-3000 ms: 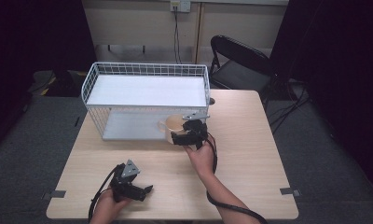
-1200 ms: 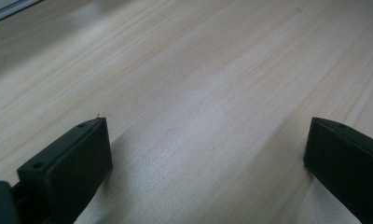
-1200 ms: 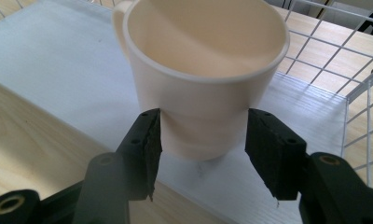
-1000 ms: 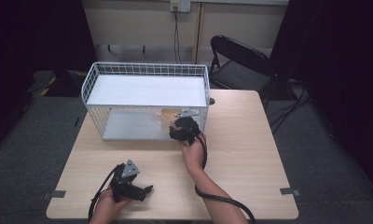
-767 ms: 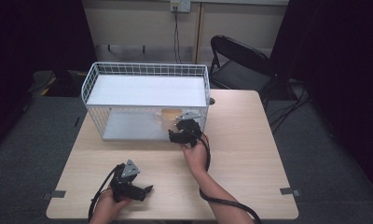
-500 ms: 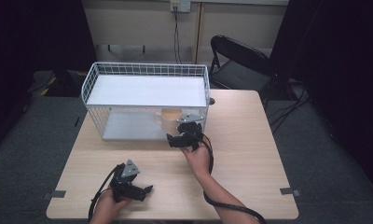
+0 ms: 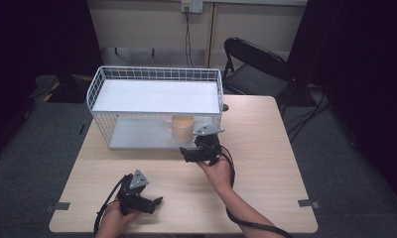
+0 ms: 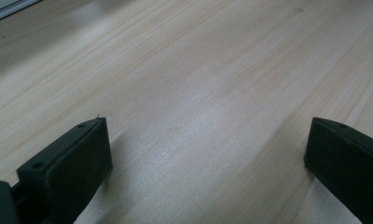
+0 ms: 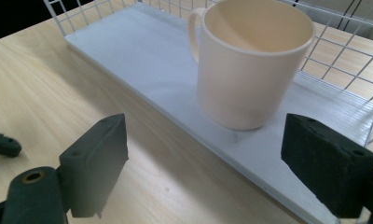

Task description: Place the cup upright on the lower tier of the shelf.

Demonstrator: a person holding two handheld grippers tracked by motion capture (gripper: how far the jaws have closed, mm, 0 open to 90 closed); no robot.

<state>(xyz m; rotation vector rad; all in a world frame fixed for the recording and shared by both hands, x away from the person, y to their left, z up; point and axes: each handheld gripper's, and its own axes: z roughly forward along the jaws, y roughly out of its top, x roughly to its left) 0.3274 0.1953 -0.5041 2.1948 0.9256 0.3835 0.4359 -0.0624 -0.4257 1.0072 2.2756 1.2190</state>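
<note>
cream mug [image 9: 250, 65] upright on lower shelf of wire rack [image 7: 154, 74]; right gripper [image 9: 208, 168] wide open, empty, just before it; left gripper [image 8: 203, 163] open, empty; risk: a jaw clips mug, tipping it.

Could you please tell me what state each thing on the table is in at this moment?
Mug: upright, apparently empty, on the rack's lower shelf, ungripped.
Wire rack: standing on the table, front open, top shelf bare.
Right gripper: open, jaws apart just short of the mug.
Left gripper: open, low over bare table.
Chair: unoccupied, beyond the table.
</note>
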